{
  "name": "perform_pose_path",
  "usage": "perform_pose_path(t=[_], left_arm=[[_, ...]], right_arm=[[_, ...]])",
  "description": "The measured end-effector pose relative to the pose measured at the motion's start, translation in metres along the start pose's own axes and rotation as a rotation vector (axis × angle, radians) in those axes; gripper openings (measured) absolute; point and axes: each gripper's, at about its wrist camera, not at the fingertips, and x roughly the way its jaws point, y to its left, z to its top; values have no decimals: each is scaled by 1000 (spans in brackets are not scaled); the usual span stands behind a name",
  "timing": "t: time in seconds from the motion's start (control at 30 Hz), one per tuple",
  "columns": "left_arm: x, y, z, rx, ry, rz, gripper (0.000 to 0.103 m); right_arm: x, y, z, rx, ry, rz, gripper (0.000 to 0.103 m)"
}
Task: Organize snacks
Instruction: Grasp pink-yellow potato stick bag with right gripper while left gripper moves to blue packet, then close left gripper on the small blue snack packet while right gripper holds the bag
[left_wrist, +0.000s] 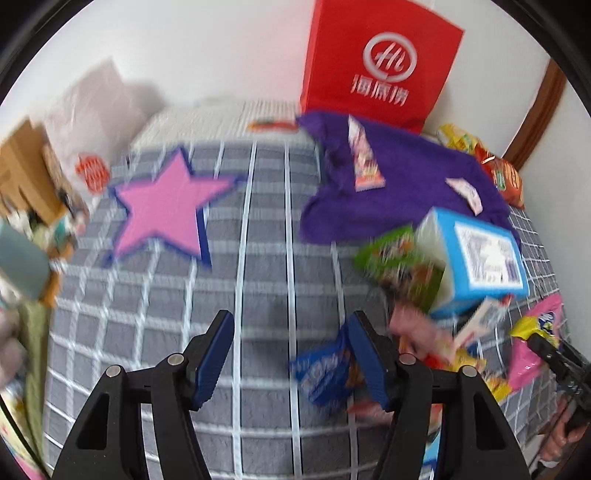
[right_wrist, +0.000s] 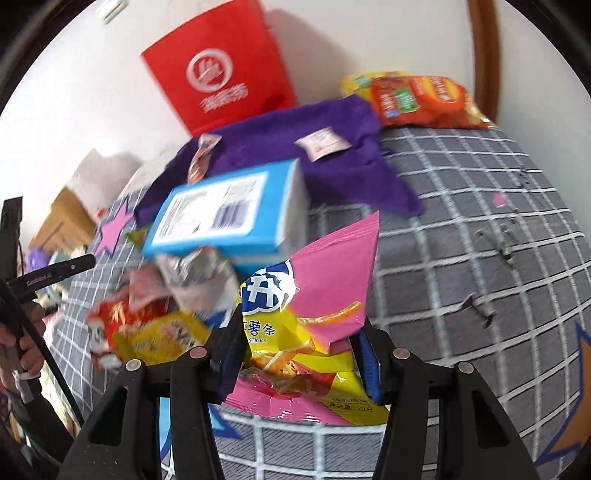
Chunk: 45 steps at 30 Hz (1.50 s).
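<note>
Pointing steeply down: right tongs (right_wrist: 299, 354) gripping pink chip bag (right_wrist: 325, 291); left tongs (left_wrist: 291, 354) half-open, empty, over checked blanket (left_wrist: 258, 240).

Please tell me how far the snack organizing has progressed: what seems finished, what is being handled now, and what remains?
Possibly done: two small packets lie on the purple cloth. In hand: the right gripper is shut on the pink and yellow potato-stick bag; the left gripper is open over bare blanket, holding nothing. Left: a jumbled pile with the blue box and the red and yellow packets, plus the orange bag by the wall.
</note>
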Motion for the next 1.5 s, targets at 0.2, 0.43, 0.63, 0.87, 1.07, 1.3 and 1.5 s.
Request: perform_pose_path(t=[0.2, 0.43, 0.63, 0.87, 1.07, 1.3, 1.5], left_arm=[[18, 1, -23, -20, 47, -72, 60], [38, -20, -23, 7, 64, -82, 60], [39, -34, -22, 56, 27, -41, 42], [31, -24, -23, 54, 14, -65, 32], [19, -13, -16, 23, -12, -64, 27], [11, -5, -10, 10, -34, -69, 23], [10, -3, -12, -1, -36, -78, 23]], right_arm=[[17, 9, -13, -17, 24, -27, 54], [19, 6, -20, -13, 32, -19, 55], [24, 8, -25, -16, 16, -17, 59], [27, 16, -23, -68, 10, -51, 59], [25, 13, -21, -45, 27, -36, 56], [15, 17, -19, -73, 15, -76, 55], [9, 17, -15, -75, 10, -82, 55]])
